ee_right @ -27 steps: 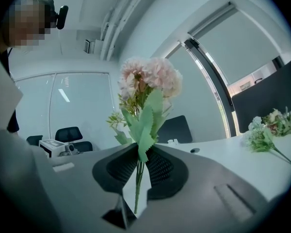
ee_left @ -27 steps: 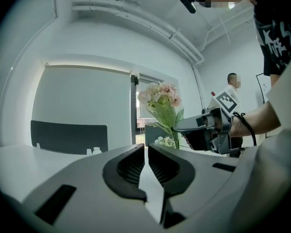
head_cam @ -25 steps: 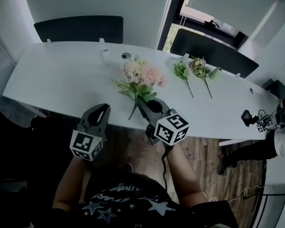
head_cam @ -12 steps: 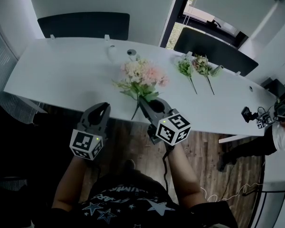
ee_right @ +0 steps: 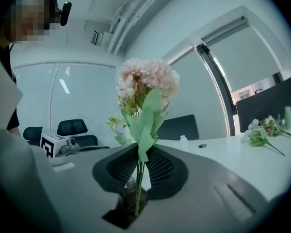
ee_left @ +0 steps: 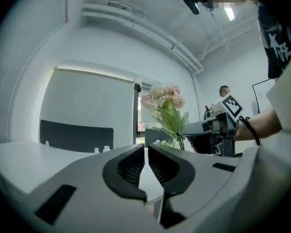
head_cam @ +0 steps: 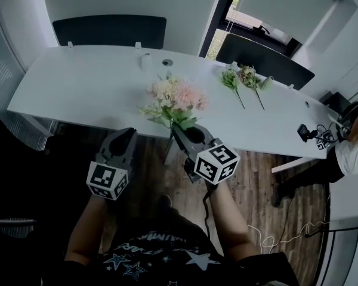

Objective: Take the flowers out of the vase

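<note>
A bunch of pale pink and cream flowers (head_cam: 174,98) with green leaves stands upright in my right gripper (head_cam: 179,131), which is shut on its stems. The right gripper view shows the stems (ee_right: 137,178) pinched between the ribbed pads, with the blooms (ee_right: 148,79) above them. My left gripper (head_cam: 126,138) is shut on nothing, level with the right one and to its left. From the left gripper view (ee_left: 146,160) the bunch (ee_left: 166,103) rises to the right. Both grippers are over the floor, just short of the white table (head_cam: 77,91).
Two more flower sprigs (head_cam: 243,81) lie on the table's far right. A small white bottle (head_cam: 146,60) and a round disc (head_cam: 167,62) sit at its back edge. Dark chairs (head_cam: 110,31) stand behind it. A person (head_cam: 352,145) is at the right.
Both grippers have drawn back from the table's front edge together, the right one carrying the bunch with it. The jaws have not changed.
</note>
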Motion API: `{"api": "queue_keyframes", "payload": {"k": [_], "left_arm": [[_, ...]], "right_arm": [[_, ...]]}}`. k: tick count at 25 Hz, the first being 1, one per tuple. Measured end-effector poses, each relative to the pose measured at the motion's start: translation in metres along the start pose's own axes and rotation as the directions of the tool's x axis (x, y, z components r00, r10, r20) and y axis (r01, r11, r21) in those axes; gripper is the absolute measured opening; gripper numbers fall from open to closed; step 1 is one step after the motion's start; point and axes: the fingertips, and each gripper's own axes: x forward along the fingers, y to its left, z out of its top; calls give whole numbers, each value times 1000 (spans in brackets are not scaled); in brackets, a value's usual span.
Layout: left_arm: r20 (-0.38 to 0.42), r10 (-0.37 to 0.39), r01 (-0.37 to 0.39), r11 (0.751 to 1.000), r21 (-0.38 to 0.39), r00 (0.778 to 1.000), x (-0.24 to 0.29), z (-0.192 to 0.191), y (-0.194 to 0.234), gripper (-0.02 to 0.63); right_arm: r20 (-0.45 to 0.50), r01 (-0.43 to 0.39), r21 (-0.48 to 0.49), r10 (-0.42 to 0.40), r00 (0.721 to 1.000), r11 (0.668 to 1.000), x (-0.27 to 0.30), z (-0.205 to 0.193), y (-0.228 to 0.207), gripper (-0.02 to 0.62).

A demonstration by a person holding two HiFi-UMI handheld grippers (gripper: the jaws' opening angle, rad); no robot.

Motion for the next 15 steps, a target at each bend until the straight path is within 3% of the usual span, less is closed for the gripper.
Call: {"api": "queue_keyframes", "payload": {"k": [9, 15], "left_arm": [[5, -36, 36, 999, -12, 999, -63, -14, -9, 28], [-26, -56, 56, 998, -25, 998, -75, -21, -17, 28]], "right_arm": [[9, 58, 3, -58, 998, 998, -30, -30, 57, 49], [16, 76, 30, -77, 997, 997, -40, -32, 67, 49]]}}
